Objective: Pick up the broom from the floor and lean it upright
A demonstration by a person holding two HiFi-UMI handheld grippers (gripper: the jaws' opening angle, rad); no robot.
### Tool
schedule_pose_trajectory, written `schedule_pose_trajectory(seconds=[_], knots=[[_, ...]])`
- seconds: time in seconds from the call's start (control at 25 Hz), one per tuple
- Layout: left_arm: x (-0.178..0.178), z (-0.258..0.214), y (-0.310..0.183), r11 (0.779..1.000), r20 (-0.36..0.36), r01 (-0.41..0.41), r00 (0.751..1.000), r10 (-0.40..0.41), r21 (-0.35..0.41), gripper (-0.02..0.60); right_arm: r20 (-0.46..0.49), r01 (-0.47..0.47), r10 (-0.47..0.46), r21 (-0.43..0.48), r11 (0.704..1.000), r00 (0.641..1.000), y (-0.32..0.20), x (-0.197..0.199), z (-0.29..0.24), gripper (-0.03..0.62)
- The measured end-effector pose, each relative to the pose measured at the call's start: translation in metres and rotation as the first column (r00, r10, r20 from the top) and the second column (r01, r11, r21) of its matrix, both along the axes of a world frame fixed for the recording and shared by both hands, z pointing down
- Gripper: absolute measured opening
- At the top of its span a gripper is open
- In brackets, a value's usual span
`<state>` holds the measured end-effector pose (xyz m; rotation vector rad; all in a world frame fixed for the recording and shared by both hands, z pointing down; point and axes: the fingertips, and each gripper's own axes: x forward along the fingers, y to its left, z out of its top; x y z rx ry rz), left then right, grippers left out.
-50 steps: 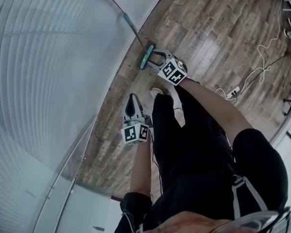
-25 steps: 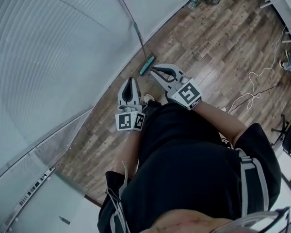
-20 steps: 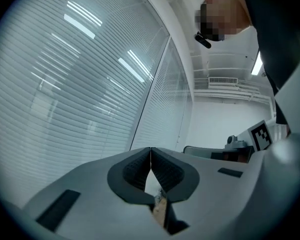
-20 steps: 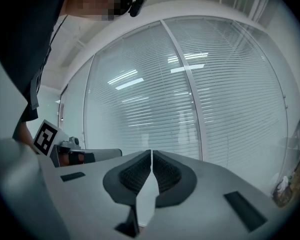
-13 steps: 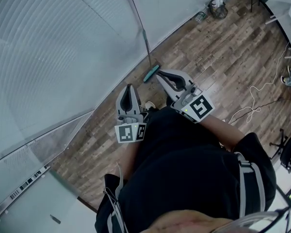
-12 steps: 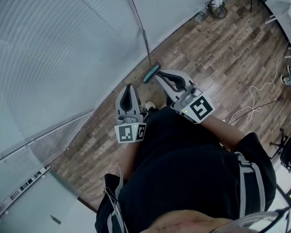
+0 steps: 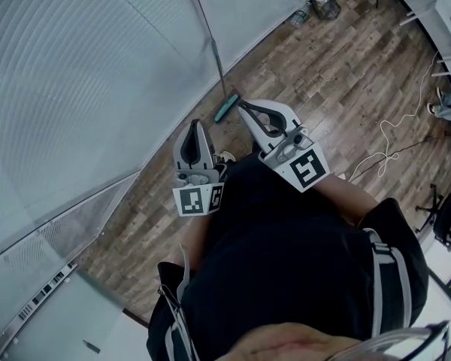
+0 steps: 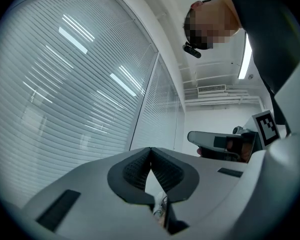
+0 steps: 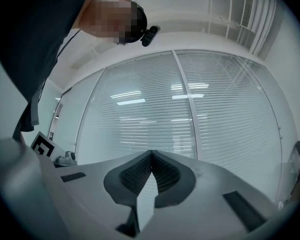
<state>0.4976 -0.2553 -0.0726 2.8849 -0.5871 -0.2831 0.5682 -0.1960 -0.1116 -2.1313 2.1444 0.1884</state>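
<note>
By the glass wall [image 7: 98,89], the broom [image 7: 226,108] handle is cut off above.

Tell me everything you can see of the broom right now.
The broom has a small teal head and a long thin handle, dark with a paler stretch partway up. It stands nearly upright: head on the brown wood-plank floor, handle leaning against the glass partition with white blinds. Nothing grips it; the right tongs, shut and empty, show just beside its head.
</note>
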Motion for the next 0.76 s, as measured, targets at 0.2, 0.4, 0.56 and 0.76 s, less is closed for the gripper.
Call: schedule_pose_trajectory(seconds=[0.2,0.4,0.56,0.76], knots=[[-0.001,0.005,-0.003,1.0,-0.016,-0.013,1.0,0.013,-0.006,0.018,-0.018,-0.023,0.023,0.007,1.0,1.0,0.0,-0.005,-0.005,0.017],[-0.01,0.003,-0.004,1.0,-0.028,-0.025,0.999,0.025,-0.007,0.018,-0.034,-0.032,0.032,0.009,0.999,0.999,0.0,-0.02,-0.011,0.017],[-0.023,0.008,-0.007,1.0,-0.013,-0.021,1.0,0.021,-0.008,0.018,-0.038,-0.045,0.045,0.009,0.999,0.998,-0.003,-0.032,-0.011,0.017],[-0.038,0.014,-0.005,0.999,-0.01,-0.037,0.999,0.037,-0.005,0.018,-0.04,-0.059,0.059,0.003,0.998,0.997,-0.004,-0.049,-0.005,0.017]])
